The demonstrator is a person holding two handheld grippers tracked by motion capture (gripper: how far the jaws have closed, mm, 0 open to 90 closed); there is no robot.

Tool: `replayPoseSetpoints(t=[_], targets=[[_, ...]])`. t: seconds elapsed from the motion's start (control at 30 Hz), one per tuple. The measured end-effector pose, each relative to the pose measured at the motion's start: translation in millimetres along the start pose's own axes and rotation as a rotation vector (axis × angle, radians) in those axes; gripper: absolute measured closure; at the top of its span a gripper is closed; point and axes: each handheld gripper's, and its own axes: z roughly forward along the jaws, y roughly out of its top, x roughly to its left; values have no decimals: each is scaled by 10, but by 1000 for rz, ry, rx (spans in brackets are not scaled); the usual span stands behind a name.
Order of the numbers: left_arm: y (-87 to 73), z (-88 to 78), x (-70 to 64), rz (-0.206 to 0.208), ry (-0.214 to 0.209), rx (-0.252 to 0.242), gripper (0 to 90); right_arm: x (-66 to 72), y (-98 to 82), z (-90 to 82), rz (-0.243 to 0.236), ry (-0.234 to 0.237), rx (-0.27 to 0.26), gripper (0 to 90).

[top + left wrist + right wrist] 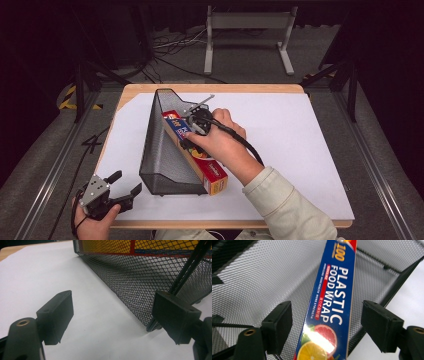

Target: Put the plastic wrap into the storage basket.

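A long box of plastic food wrap (195, 155) lies in the centre of the high view, resting slantwise in a black wire-mesh file holder (162, 150); its lower end, red and yellow, juts out past the holder's open edge toward the bottom of the frame. In the right gripper view the box (332, 302) runs from bottom centre to top centre, its blue face reading "100 PLASTIC FOOD WRAP" above printed citrus slices, with the mesh (262, 277) behind it.

The right gripper (192, 131) sits over the upper part of the box, the right hand (220, 142) wrapped around it and a pale sleeve (290, 210) entering from bottom right. Its two black jaws stand spread on either side of the box, each with a visible gap, touching neither face (325, 325).

The left gripper (125, 187) lies at the lower left of the high view, held in the left hand (92, 222) near the table's front edge, just beside the holder's near corner. Its jaws are parted with only white surface between them (112, 322); the mesh wall (140, 285) rises at upper right, yellow and red showing through it.

The holder stands on a white sheet (300, 145) covering a wooden table (215, 88). Beyond the table, at top centre, are a grey metal stand (247, 35) and loose cables (170, 45) on the floor.
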Motion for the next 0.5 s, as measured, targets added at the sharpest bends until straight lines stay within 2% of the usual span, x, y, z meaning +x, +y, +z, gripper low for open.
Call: replayPoseSetpoints(t=[0.03, 0.1, 0.17, 0.27, 0.3, 0.37, 0.43, 0.5], targets=[[-1, -1, -1, 2, 2, 1, 185, -11, -22, -84, -20, 10, -39, 257], [-1, 5, -1, 5, -1, 1, 185, -35, -53, -160, -26, 26, -67, 257], [4, 5, -2, 3, 0, -1, 185, -73, -91, -234, -56, 44, -108, 256], [9, 10, -1, 5, -2, -2, 185, -103, -141, -315, -81, 45, -143, 256], [9, 10, -1, 5, -2, -2, 185, -134, -202, -389, -102, 53, -178, 255], [14, 15, 2, 6, -5, -2, 185, -161, -270, -462, -135, 52, -206, 255], [16, 16, 1, 6, -5, -2, 184, -180, -307, -497, -144, 47, -220, 255], [18, 17, 0, 6, -5, -3, 184, -267, -434, -608, -173, 35, -253, 255]])
